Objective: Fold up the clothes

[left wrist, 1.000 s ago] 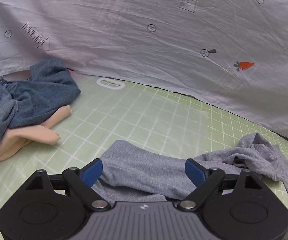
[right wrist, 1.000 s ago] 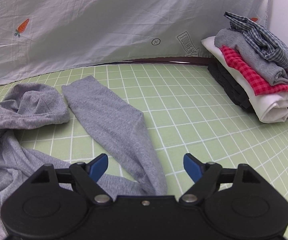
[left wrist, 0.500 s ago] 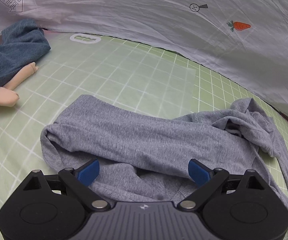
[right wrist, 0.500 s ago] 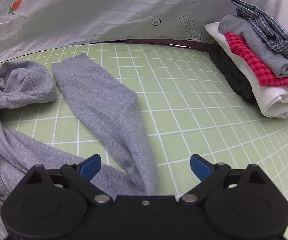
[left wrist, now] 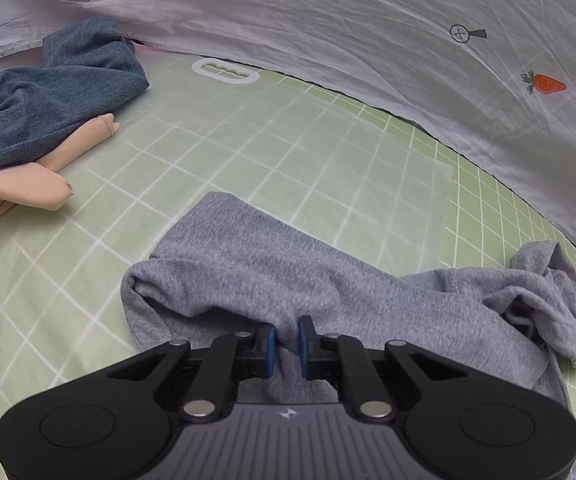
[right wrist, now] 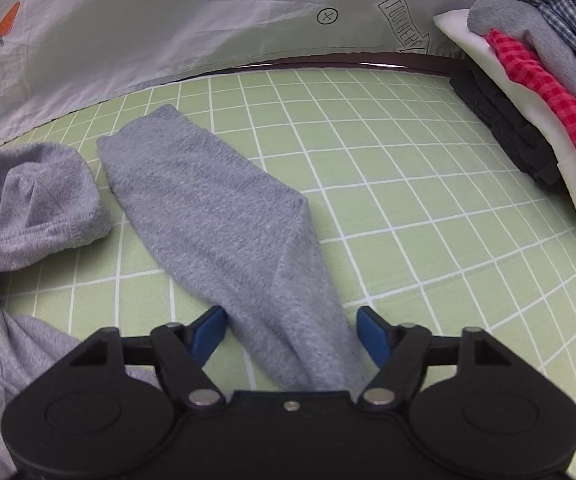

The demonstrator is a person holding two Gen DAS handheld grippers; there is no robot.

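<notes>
A grey hoodie (left wrist: 255, 264) lies crumpled on the green grid mat (left wrist: 247, 152). My left gripper (left wrist: 287, 344) is low over the near edge of it. Its jaws are closing, and the blue pads pinch a raised fold of the grey cloth. In the right wrist view one grey sleeve (right wrist: 207, 208) stretches away flat, with the hood (right wrist: 35, 192) bunched to its left. My right gripper (right wrist: 290, 334) straddles the near end of that sleeve. Its jaws are closing too. The sleeve lies between the pads, with a small gap still at the right pad.
A blue denim garment (left wrist: 59, 96) lies on a peach garment (left wrist: 27, 192) at the far left. A stack of folded clothes (right wrist: 528, 92) sits at the mat's right edge. A white printed sheet (left wrist: 328, 32) hangs along the back.
Both grippers came down closer to the hoodie. The left jaws went from wide apart to pinched on a fold. The right jaws narrowed around the sleeve.
</notes>
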